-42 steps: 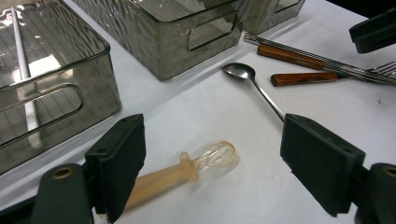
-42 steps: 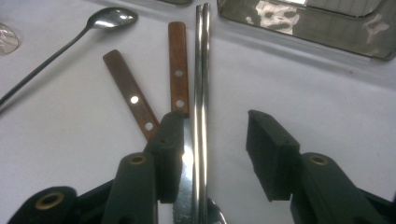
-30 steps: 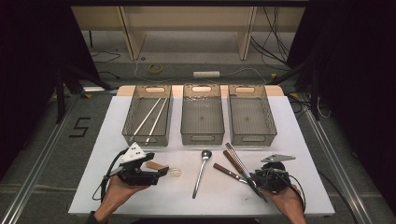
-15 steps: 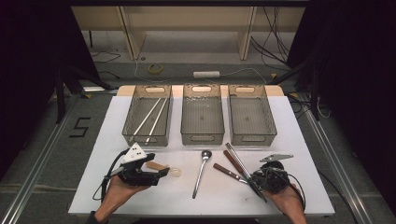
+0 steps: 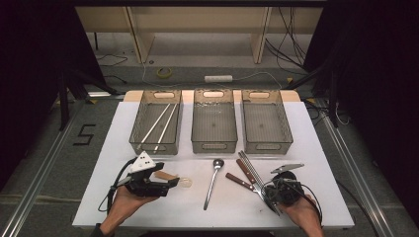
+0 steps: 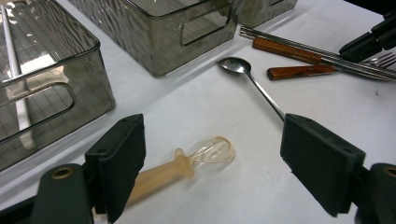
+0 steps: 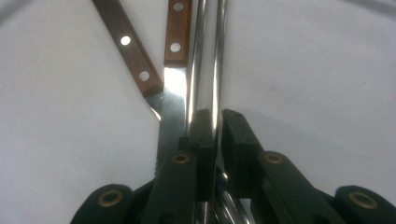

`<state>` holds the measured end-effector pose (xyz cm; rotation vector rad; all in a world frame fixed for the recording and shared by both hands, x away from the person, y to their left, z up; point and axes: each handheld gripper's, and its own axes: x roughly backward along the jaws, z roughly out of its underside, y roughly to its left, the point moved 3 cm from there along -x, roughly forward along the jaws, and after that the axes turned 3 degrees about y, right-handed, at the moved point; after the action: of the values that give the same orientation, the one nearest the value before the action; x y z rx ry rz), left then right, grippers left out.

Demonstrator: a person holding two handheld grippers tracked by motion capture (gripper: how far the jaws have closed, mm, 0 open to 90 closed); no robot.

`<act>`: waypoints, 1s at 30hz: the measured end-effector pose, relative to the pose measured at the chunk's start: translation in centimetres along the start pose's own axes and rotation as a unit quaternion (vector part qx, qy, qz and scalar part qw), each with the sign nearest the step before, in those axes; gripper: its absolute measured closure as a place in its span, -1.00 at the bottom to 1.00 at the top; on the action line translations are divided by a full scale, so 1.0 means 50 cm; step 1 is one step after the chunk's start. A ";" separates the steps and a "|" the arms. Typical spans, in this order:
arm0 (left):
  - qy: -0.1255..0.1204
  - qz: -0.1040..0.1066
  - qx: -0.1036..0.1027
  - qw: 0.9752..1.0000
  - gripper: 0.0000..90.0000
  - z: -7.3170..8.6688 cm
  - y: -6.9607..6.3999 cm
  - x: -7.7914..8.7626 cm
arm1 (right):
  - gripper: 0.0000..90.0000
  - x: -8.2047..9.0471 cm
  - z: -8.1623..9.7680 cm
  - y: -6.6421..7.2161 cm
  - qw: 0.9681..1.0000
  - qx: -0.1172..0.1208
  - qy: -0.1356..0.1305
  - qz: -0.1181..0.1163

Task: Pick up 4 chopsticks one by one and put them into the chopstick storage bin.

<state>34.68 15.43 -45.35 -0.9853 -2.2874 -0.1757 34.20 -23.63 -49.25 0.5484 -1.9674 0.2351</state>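
right claw (image 7: 212,140) has just closed, pinching one steel chopstick (image 7: 215,70); we lift straight, clear of the knife (image 7: 175,70) at its left.

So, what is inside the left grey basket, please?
Inside the left basket lie two white chopsticks, side by side and slanted. The basket's front wall partly veils their lower ends; nothing else shows inside.

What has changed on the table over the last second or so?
The right gripper has just been closing its jaws, and they now pinch a metal chopstick beside the wooden-handled knives. Neither hand has shifted. The left gripper is as it was, jaws open over the small clear spoon; the metal spoon and three bins are unchanged.
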 end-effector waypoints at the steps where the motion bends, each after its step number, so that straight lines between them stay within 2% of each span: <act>1: 0.001 0.000 0.000 1.000 -0.52 0.000 0.000 0.000 | 0.84 0.000 0.000 0.000 1.000 -0.003 0.000 -0.001; 10: 0.001 0.000 0.000 1.000 -0.51 0.000 -0.002 -0.002 | 0.90 -0.003 0.001 -0.005 1.000 -0.025 0.000 -0.006; 12: 0.001 0.000 -0.001 1.000 -0.51 0.000 -0.002 -0.002 | 0.92 -0.002 0.000 -0.005 0.999 -0.037 0.000 -0.006; 17: -0.001 0.000 -0.002 1.000 -0.51 -0.001 -0.001 0.000 | 0.93 0.002 -0.001 -0.002 0.999 -0.041 -0.003 -0.009; 30: 0.000 0.000 -0.003 1.000 -0.48 -0.002 -0.003 0.001 | 0.94 0.030 -0.006 -0.015 0.996 -0.056 -0.051 -0.037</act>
<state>34.62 15.31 -45.24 -0.9889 -2.2888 -0.1825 34.27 -24.59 -47.83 0.5682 -2.0415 0.0510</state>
